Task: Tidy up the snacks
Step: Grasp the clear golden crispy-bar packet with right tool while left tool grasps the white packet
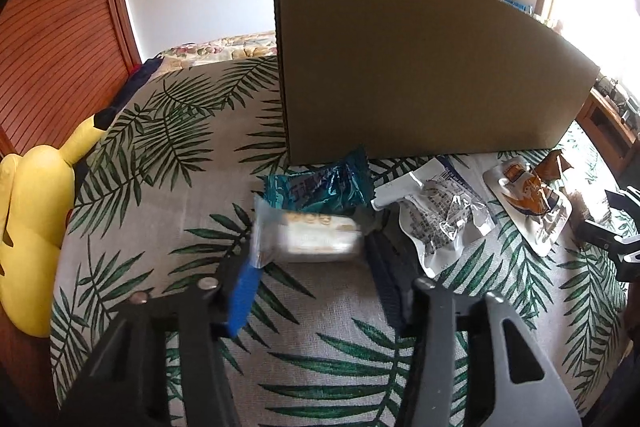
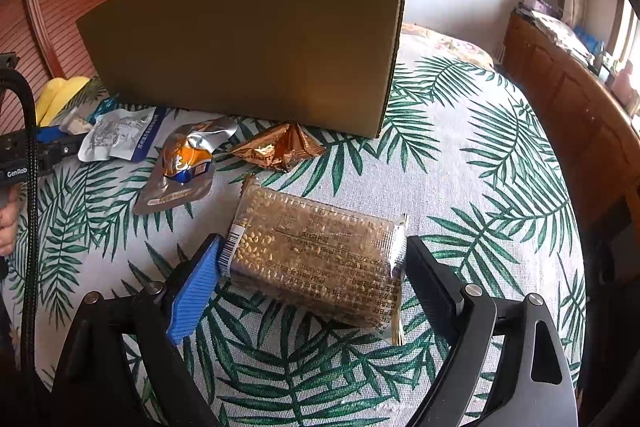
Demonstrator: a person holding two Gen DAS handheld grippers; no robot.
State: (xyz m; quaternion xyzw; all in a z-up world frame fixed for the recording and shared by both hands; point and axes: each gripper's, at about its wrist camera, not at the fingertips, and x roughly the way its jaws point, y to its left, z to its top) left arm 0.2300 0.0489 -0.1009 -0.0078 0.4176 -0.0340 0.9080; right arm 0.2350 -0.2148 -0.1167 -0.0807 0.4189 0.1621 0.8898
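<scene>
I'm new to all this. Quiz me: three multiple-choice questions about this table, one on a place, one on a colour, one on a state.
1. Where is the gold wrapper?
A. just in front of the box
B. on the toy
C. on top of the box

2. What colour is the soft toy?
A. red
B. yellow
C. white

3. How is the cardboard box?
A. flattened
B. held in the air
C. standing upright

1 A: the gold wrapper lies at the box's foot.
2 B: the soft toy is bright yellow.
3 C: the cardboard box rises from the cloth.

Six snack packets; one cardboard box; one yellow plush toy.
</scene>
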